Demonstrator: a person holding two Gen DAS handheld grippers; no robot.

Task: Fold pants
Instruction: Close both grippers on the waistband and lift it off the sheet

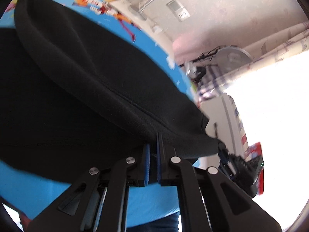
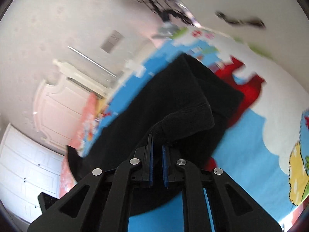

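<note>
The left gripper is clenched on the black pants: its two blue pads stand close together and a fold of cloth is pinched between them at the tips. From this gripper the pants spread forward and to the left, and a thick seam runs away from the jaws toward the upper left. Under the pants lies a blue sheet with cartoon prints, which shows below and behind the cloth. The right gripper is also closed on the pants, with a ribbed edge of the cloth bunched just ahead of its tips and to the right. Beyond it the pants lie flat on the sheet, stretching forward. To the left of this gripper stands a white wardrobe, blurred.
</note>
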